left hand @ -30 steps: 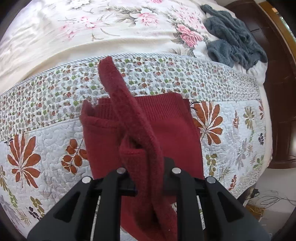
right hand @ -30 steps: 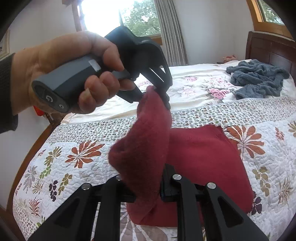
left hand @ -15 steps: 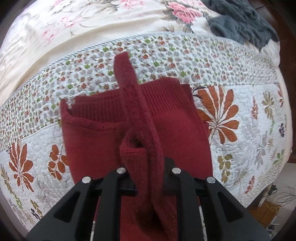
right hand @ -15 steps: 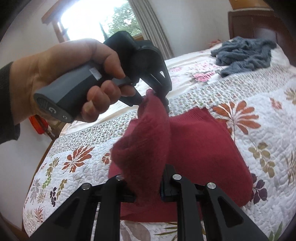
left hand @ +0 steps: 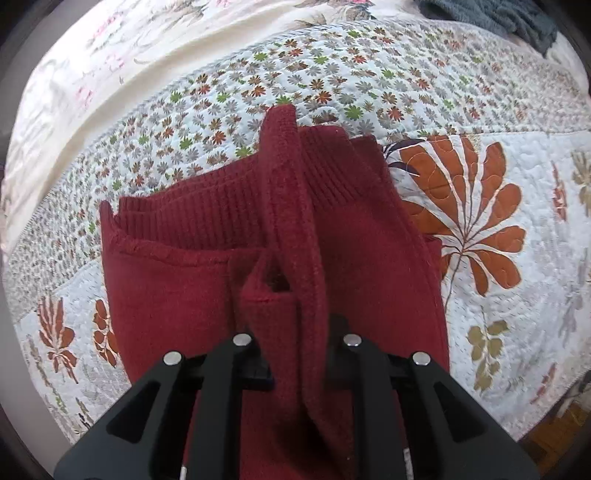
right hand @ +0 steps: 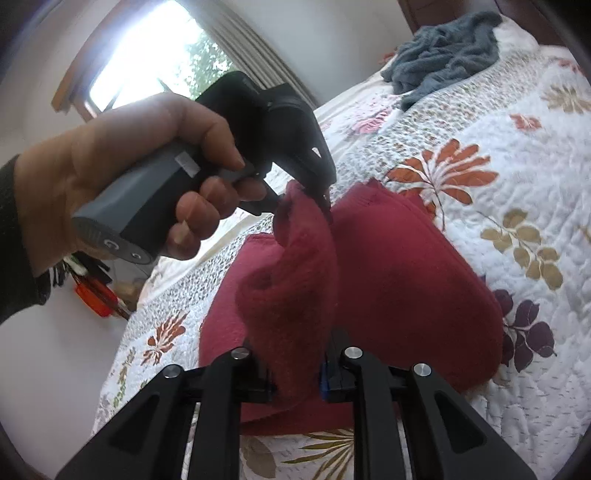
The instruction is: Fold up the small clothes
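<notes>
A dark red knit sweater [left hand: 177, 291] lies partly folded on the floral quilt [left hand: 498, 295], ribbed hem toward the far side. A raised fold of it runs up through my left gripper [left hand: 295, 350], which is shut on the cloth. In the right wrist view the same lifted fold [right hand: 295, 288] is stretched between both tools: my right gripper [right hand: 297, 373] is shut on its near end, and the left gripper [right hand: 317, 192], held by a person's hand [right hand: 122, 166], pinches the far end above the sweater's body [right hand: 413, 280].
A grey-blue garment [right hand: 447, 48] lies crumpled near the head of the bed, also at the top right as a grey heap [left hand: 509, 18]. A window [right hand: 155, 62] with curtains is behind. Red-orange objects [right hand: 92, 291] sit left of the bed. The quilt's edge drops off at the right [left hand: 554, 417].
Both grippers have tilted and moved lower toward the bed with the lifted fold still held. The sweater fills more of both views; the grey garment has slid toward the top edge.
</notes>
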A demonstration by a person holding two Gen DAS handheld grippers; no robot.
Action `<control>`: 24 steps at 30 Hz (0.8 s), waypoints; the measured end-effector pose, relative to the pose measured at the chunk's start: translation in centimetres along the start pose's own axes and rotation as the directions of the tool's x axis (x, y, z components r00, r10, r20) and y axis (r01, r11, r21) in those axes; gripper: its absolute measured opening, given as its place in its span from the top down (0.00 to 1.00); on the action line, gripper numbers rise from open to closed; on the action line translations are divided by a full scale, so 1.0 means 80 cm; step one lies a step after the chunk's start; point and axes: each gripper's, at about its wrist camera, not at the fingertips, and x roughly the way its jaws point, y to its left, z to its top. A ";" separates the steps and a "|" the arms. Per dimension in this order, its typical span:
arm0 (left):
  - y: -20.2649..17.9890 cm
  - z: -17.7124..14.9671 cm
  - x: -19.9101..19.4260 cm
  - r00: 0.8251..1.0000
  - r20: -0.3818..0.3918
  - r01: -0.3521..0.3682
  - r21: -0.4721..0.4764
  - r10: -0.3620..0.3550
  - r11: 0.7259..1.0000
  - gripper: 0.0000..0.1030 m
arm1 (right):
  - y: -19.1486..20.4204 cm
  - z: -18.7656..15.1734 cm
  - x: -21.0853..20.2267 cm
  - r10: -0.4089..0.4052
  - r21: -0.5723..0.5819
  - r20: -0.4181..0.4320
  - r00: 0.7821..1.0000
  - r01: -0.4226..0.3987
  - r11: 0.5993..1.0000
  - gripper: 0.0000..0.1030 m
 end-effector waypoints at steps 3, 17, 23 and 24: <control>-0.021 -0.001 0.001 0.998 0.020 -0.062 0.009 0.062 0.998 0.87 | -0.014 -0.002 -0.003 0.025 0.021 0.012 1.000 -0.026 0.999 0.84; -0.086 -0.003 0.005 0.956 0.065 -0.287 -0.011 0.287 0.958 0.87 | -0.058 -0.009 -0.009 0.108 0.170 -0.034 0.994 -0.101 0.980 0.84; -0.105 -0.002 0.004 0.940 0.084 -0.330 -0.037 0.332 0.943 0.87 | -0.080 -0.006 -0.010 0.151 0.253 -0.033 0.988 -0.138 0.958 0.84; -0.109 -0.003 0.003 0.938 0.089 -0.333 -0.040 0.336 0.942 0.87 | -0.081 -0.006 -0.011 0.149 0.254 -0.033 0.988 -0.136 0.958 0.84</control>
